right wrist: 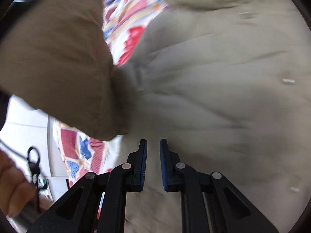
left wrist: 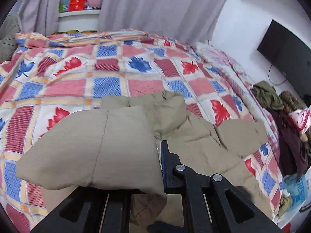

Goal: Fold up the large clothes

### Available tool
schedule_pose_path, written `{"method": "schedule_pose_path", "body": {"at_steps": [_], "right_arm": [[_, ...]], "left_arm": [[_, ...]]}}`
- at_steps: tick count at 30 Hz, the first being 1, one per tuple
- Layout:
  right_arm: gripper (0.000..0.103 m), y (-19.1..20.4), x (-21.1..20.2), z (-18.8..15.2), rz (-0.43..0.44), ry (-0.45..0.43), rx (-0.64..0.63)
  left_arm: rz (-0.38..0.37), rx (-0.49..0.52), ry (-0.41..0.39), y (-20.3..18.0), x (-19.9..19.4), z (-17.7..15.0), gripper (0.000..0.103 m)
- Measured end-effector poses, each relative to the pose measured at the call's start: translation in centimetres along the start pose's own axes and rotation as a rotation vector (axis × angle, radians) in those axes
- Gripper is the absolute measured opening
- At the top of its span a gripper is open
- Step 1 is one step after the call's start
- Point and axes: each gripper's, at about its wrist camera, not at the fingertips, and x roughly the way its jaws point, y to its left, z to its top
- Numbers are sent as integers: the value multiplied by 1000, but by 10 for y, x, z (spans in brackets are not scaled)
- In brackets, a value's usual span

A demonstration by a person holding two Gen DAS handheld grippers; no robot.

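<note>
A beige padded jacket lies on a bed with a red and blue leaf-patterned quilt. My left gripper is shut on the jacket's sleeve, which is lifted and drapes over the left finger, hiding it. In the right wrist view the jacket's body fills the frame and the raised sleeve hangs at the left. My right gripper hovers just above the jacket with its jaws slightly apart and nothing between them.
A pile of dark clothes lies at the bed's right edge. A black screen hangs on the white wall. Grey curtains hang behind the bed. A hand shows at the left by the white floor.
</note>
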Motion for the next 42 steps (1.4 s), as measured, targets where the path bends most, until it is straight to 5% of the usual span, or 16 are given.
{"method": "schedule_pose_path", "body": {"at_steps": [5, 9, 11, 13, 14, 23, 25, 27, 31, 37, 42], "right_arm": [[15, -76, -85, -15, -127, -98, 100], [15, -120, -118, -26, -181, -125, 155], [15, -130, -124, -28, -172, -133, 175], [15, -133, -124, -29, -163, -136, 178], [15, -135, -123, -28, -159, -136, 179], [20, -112, -127, -8, -257, -128, 95], [60, -99, -130, -4, -296, -138, 42], [69, -75, -131, 2, -323, -170, -43], [69, -10, -108, 14, -429, -185, -304], [69, 76, -34, 15, -575, -199, -726], [69, 100, 11, 28, -722, -238, -820]], "left_arm": [[129, 102, 171, -39, 92, -49, 11], [224, 150, 215, -46, 117, -81, 13], [223, 153, 204, -46, 112, -87, 31], [207, 137, 200, -44, 102, -88, 98], [213, 128, 173, -44, 93, -85, 101], [286, 38, 62, 12, -8, -84, 101], [351, -26, 37, 44, -34, -91, 101], [418, -89, 41, 78, -51, -99, 101], [499, -228, 101, 142, -63, -116, 101], [422, -425, 117, 200, -34, -111, 101], [547, -354, 139, 201, -10, -105, 101]]}}
